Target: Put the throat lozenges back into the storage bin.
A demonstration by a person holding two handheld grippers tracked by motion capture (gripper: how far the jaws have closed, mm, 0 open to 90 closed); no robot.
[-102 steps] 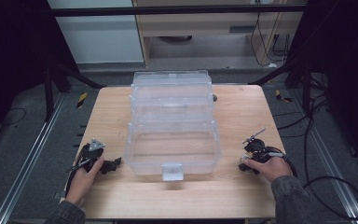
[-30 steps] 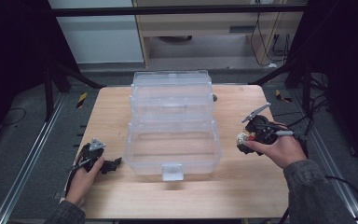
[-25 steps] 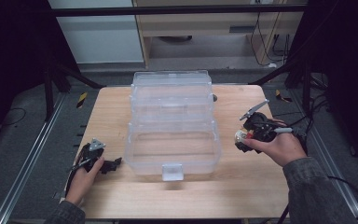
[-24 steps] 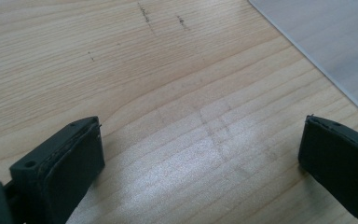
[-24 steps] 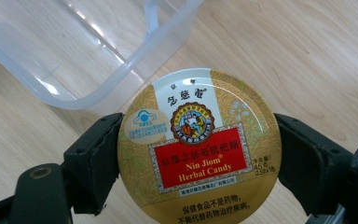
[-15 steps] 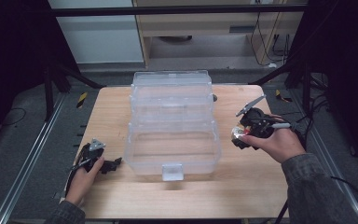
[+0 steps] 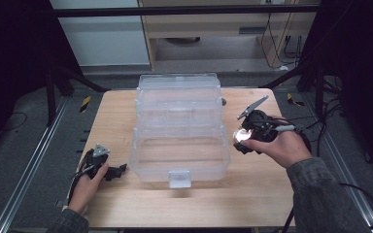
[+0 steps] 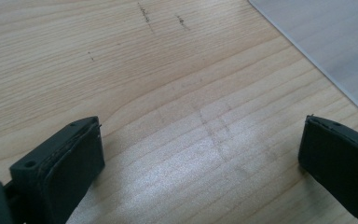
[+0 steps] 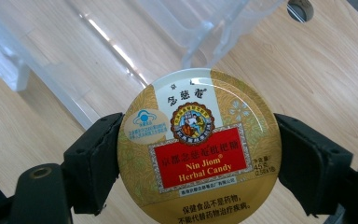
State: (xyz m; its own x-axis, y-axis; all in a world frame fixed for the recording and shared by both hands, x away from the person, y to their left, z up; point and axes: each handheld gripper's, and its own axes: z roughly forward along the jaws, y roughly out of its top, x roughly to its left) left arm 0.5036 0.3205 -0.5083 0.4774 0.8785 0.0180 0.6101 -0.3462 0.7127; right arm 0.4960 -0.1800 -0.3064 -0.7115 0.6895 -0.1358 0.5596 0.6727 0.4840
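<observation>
Gold and round, a candy tin [image 9: 198, 149] with a red label sits clamped between the two black jaws of the right gripper [image 7: 246, 140], which press on its rim from either side. The right hand [image 7: 284, 146] holds it above the tabletop [image 7: 116, 116], near the right edge, just beside the right wall of a clear plastic box [image 7: 179, 128]. The box stands in the middle of the tabletop with a small latch at its front. The left gripper [image 7: 108, 170] rests near the front left corner, close to the box's front left corner. Its jaws stand wide apart over bare wood, with nothing between them.
</observation>
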